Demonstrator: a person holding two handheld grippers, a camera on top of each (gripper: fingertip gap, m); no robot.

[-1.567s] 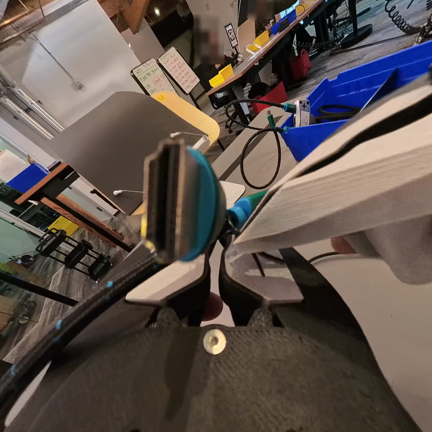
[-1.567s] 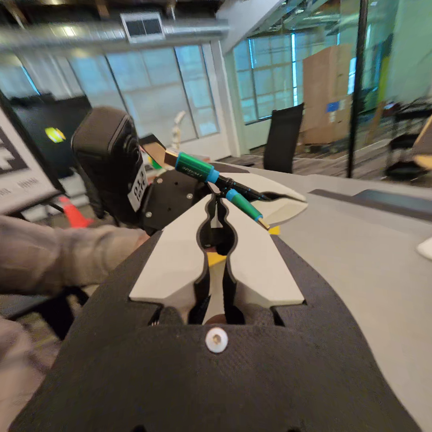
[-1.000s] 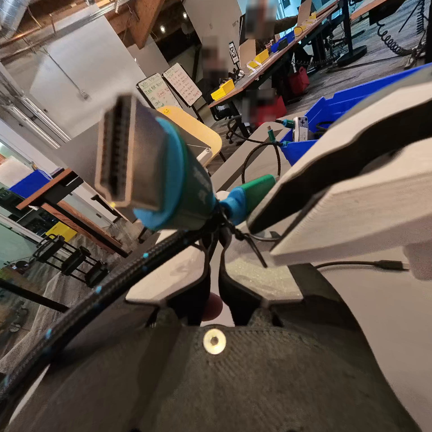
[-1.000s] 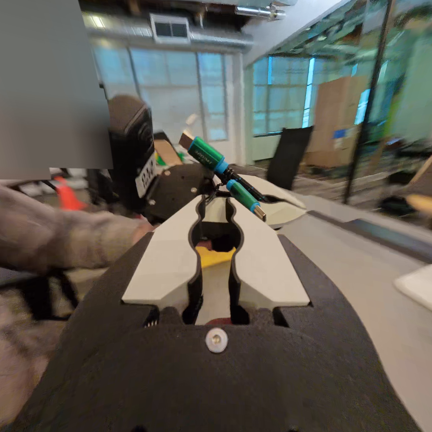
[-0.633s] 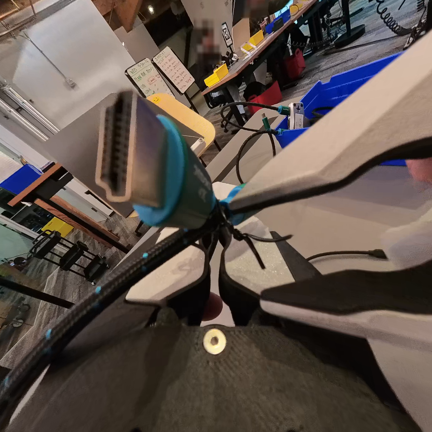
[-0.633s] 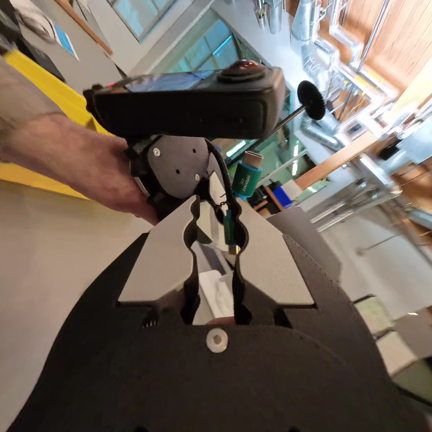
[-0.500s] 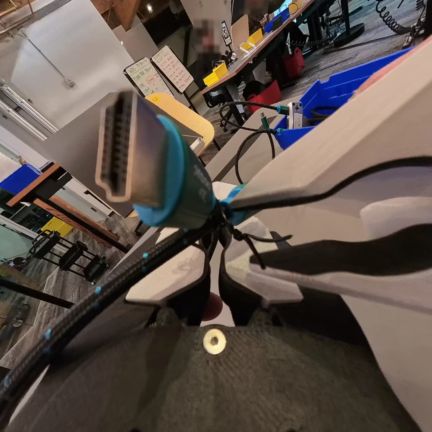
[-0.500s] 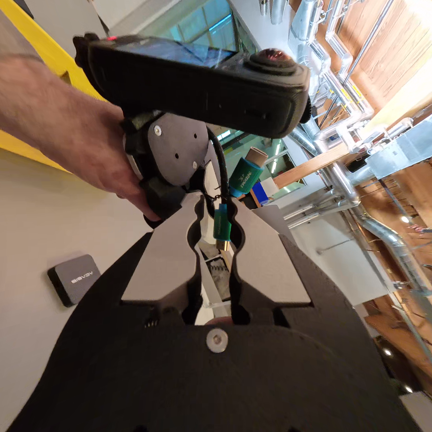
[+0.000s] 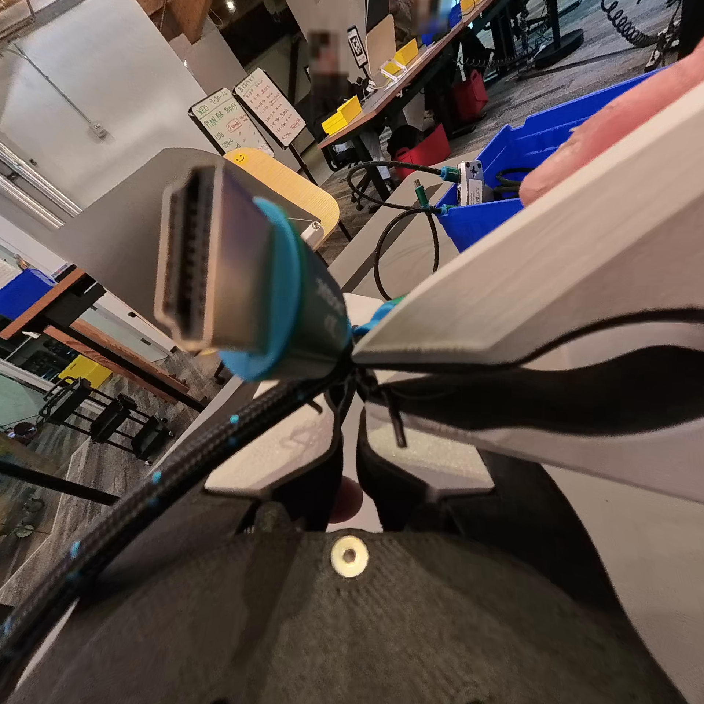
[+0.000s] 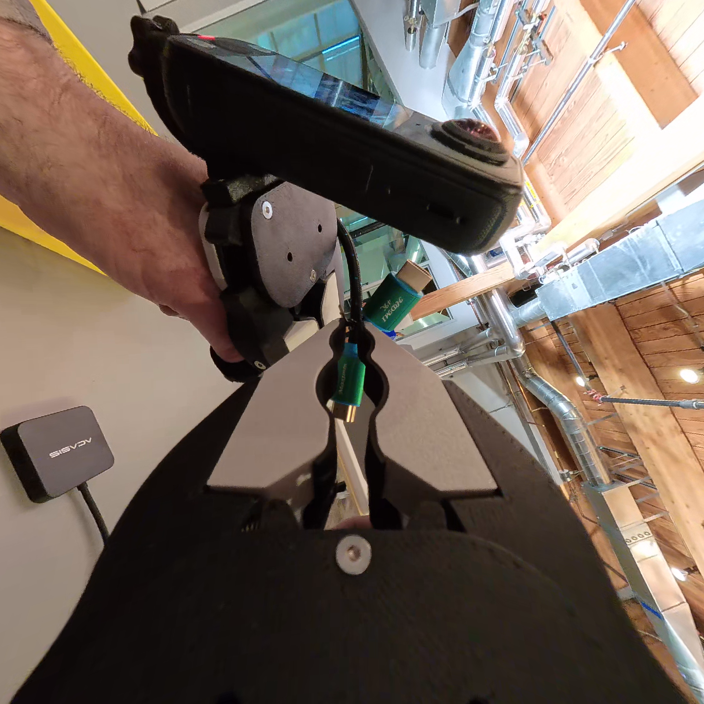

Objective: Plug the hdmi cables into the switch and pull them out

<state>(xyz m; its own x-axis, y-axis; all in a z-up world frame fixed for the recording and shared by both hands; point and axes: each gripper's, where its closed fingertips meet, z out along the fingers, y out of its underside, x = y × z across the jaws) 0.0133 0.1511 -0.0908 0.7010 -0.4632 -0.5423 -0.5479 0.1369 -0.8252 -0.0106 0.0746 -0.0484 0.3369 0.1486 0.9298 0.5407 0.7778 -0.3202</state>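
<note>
HDMI cable (image 9: 183,468), black braided with blue flecks, runs up from the near left of the left wrist view and ends in a large green-and-blue plug (image 9: 244,282) whose metal mouth faces the camera, held up in the air above the desk (image 9: 628,564). Left tongs (image 9: 348,384) are clenched on the cable just behind that plug. Right tongs (image 10: 352,335) come in from the right of that view, their pale fingers (image 9: 533,274) crossing over the left ones, tips meeting at the same spot on the cable.

From the right wrist view, the right tongs are clamped at their tips on the thin black cable, and a smaller green plug (image 10: 348,384) with a gold tip hangs in the hollow between the fingers, pointing toward the camera. Just beyond, the large plug (image 10: 396,301) sticks out to the right. A bare hand (image 10: 125,213) grips the left tongs' handle.

A small dark grey box, the switch (image 10: 57,449), lies on the desk at the left with its own cord. Farther off in the left wrist view, a blue bin (image 9: 487,224) holds another cable and adapter.
</note>
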